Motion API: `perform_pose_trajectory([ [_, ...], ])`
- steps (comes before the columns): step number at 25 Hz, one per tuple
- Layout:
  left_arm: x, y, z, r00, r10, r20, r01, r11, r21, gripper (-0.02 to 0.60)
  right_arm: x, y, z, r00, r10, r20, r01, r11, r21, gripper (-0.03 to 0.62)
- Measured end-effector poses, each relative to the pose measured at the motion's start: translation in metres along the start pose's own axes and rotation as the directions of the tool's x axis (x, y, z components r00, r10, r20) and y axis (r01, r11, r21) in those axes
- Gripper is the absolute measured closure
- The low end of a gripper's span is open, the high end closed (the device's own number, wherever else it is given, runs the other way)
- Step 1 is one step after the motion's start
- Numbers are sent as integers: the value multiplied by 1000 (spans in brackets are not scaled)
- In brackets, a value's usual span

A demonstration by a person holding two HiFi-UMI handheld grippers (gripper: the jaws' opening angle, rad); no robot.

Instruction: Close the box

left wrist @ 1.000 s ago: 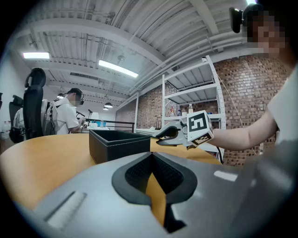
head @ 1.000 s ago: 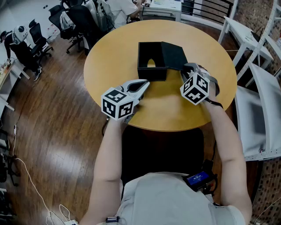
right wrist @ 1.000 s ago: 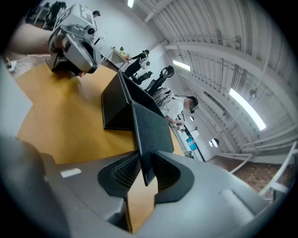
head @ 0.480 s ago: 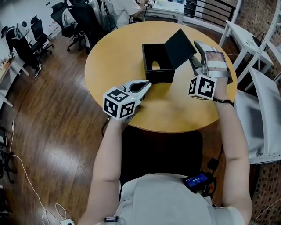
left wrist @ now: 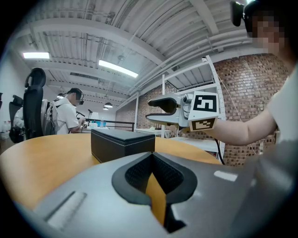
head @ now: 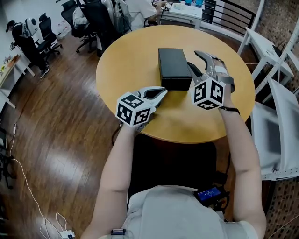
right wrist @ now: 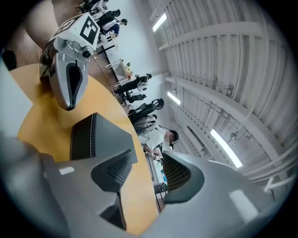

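Observation:
The black box (head: 174, 69) stands on the round wooden table (head: 135, 56) with its lid down flat. In the left gripper view the black box (left wrist: 122, 143) shows a pale seam under its lid. My right gripper (head: 194, 59) hovers just right of the box, tilted toward it. Its jaws are apart and closing with nothing between them; the box (right wrist: 93, 135) lies beside the lower jaw. My left gripper (head: 161, 91) rests near the table's front edge, a short way in front of the box's left corner, shut and empty.
White chairs (head: 280, 107) stand close to the table on the right. Black office chairs (head: 93, 18) and a white desk (head: 182, 9) are behind the table. A person in a white shirt (left wrist: 65, 118) sits at the back. Wooden floor lies on the left.
The lid lay open flat, then stood half raised beside my right gripper, and is now down on the box. My right gripper has let go and hangs beside it. The left has barely moved.

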State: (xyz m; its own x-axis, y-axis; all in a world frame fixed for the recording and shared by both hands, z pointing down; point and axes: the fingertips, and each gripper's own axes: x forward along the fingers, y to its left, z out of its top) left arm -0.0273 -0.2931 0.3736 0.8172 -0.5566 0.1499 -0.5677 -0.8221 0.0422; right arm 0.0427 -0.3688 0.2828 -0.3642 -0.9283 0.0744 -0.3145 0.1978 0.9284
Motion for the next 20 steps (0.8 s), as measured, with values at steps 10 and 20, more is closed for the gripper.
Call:
perform_pose_trajectory([
  [10, -2, 2, 0, 1000, 1, 0, -1, 1000, 0, 581, -26, 24, -23, 969, 176, 175, -247, 760, 601, 594],
  [20, -4, 0, 2, 1000, 0, 3, 0, 1000, -1, 581, -52, 90, -30, 858, 260, 442, -506, 284, 815, 594],
])
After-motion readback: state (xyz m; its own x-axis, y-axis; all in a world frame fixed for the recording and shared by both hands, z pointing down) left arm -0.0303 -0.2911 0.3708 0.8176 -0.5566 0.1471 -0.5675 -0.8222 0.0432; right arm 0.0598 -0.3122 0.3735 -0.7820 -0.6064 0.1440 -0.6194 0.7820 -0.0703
